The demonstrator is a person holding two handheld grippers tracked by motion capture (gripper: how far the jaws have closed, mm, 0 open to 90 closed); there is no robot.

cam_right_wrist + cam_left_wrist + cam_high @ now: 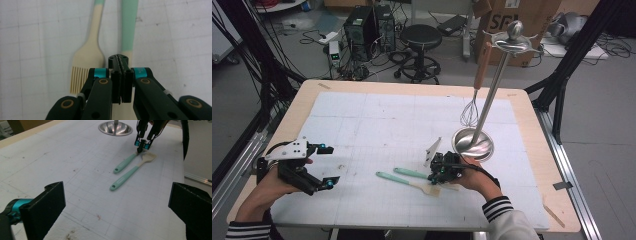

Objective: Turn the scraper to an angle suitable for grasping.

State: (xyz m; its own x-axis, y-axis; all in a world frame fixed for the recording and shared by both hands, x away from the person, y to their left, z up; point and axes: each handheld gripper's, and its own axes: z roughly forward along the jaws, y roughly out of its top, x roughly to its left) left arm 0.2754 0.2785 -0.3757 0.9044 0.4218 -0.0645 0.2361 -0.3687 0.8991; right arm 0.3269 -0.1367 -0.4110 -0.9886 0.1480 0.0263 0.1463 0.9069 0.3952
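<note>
A pale wooden desk [539,150] carries a white mat [377,125] ruled in a faint grid, scuffed and spotted with small dark marks. Two utensils with mint-green handles lie side by side on the mat's near right part: a pastry brush [408,181] with cream bristles, and beside it a second utensil [412,173] whose cream head is hidden under the right gripper [443,169].

The right gripper points down at that head, its fingers pressed together with their tips at the cream end of the second utensil; whether they pinch it cannot be told. The left gripper [326,165] rests at the mat's near left, well apart from both utensils, its fingers spread wide with nothing between them.

Behind the right gripper stands a steel utensil stand [472,142] with a round dished base and a tall pole, a whisk [472,102] with a wooden handle hanging from its top ring.

Beyond the desk the grey floor holds a black stool [421,37], computer towers [368,25], tangled cables and a cardboard box [512,15]. Black frame bars rise at both sides.
</note>
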